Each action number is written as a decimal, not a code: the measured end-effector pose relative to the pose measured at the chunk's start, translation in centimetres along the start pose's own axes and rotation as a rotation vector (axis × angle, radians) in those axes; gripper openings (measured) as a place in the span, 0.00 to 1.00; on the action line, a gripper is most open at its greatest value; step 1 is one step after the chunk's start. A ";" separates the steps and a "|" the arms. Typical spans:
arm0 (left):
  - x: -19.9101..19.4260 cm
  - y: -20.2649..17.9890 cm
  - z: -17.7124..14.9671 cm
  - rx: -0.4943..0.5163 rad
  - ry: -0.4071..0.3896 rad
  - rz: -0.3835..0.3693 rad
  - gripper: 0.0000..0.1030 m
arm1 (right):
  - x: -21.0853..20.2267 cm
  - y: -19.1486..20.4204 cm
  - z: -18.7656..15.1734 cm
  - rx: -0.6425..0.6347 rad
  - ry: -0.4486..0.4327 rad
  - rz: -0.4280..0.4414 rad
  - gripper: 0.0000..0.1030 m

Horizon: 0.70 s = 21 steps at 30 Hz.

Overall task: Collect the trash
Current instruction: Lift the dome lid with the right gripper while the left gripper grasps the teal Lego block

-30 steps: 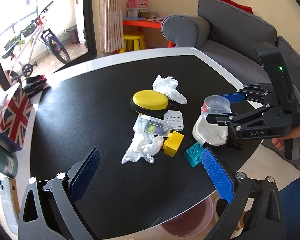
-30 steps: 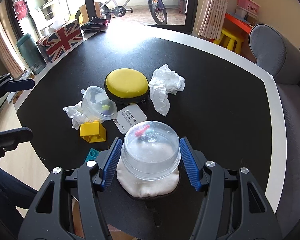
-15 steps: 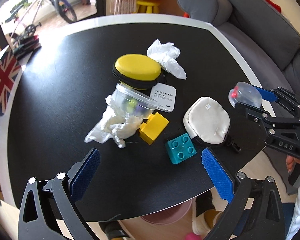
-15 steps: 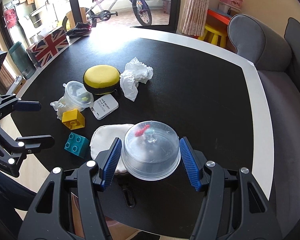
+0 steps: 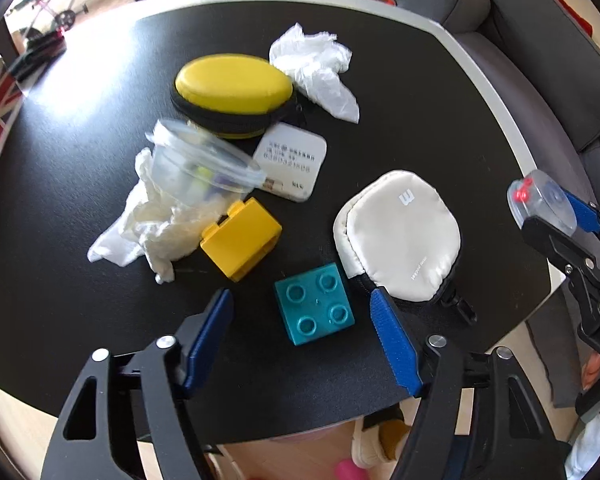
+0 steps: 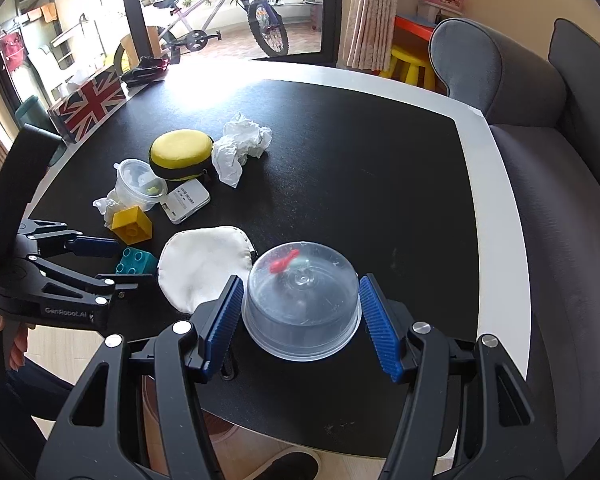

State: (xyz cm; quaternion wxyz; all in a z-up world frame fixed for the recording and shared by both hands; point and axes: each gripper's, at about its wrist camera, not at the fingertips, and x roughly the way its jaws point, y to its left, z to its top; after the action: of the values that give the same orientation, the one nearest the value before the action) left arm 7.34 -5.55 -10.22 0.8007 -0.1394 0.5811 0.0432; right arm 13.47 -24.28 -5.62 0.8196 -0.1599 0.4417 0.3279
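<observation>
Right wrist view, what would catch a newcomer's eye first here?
The clear plastic cup, upside down with a red scrap inside, is gripped in the right gripper near the black table's near edge. Past it lie the white pouch and the yellow case. The left gripper hovers open over the teal block.

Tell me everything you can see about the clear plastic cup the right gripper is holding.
The clear plastic cup is a shallow, round, see-through container with a flared rim, its flat base facing the wrist camera. The right gripper is clamped on its sides with both blue ribbed pads. Something small and red shows inside, too blurred to identify. In the left wrist view it hangs beyond the edge of the black table, right of the white pouch, touching nothing but the gripper.
</observation>
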 end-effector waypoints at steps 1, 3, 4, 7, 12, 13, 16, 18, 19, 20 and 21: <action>0.0 0.0 0.3 -0.003 -0.003 0.007 0.57 | -0.1 -0.1 -0.1 0.001 -0.001 0.001 0.58; -0.1 0.0 0.3 -0.005 -0.012 0.019 0.40 | -0.1 -0.1 -0.2 -0.001 -0.002 0.003 0.58; -0.1 0.1 0.4 -0.008 -0.016 0.026 0.36 | -0.2 0.0 -0.2 -0.004 -0.001 0.005 0.58; -0.3 0.4 0.3 -0.006 -0.020 0.014 0.33 | -0.2 0.1 -0.3 -0.008 -0.001 0.008 0.58; -0.9 0.7 -0.1 0.027 -0.040 -0.003 0.33 | -0.3 0.5 -0.4 -0.009 -0.006 0.022 0.58; -1.2 0.7 -0.2 0.035 -0.047 -0.006 0.33 | -0.3 0.7 -0.3 -0.012 -0.006 0.025 0.58; -2.2 1.2 -1.1 0.068 -0.082 -0.018 0.33 | -0.4 1.2 -0.3 -0.021 -0.009 0.033 0.58; -2.9 1.4 -1.4 0.090 -0.103 -0.022 0.33 | -0.6 1.7 -0.4 -0.027 -0.012 0.039 0.58; -3.2 1.5 -1.6 0.097 -0.114 -0.025 0.33 | -0.8 1.9 -0.4 -0.032 -0.015 0.042 0.58; -3.6 1.8 -1.8 0.106 -0.125 -0.030 0.33 | -0.9 2.2 -0.5 -0.035 -0.017 0.046 0.58; -3.9 1.9 -2.1 0.117 -0.135 -0.033 0.33 | -1.1 2.5 -0.6 -0.038 -0.019 0.049 0.58</action>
State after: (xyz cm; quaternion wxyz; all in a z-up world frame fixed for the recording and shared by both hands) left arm 3.76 -3.93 -7.50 0.8452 -0.0990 0.5251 0.0052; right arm 11.00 -23.24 -5.00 0.8122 -0.1616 0.4315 0.3579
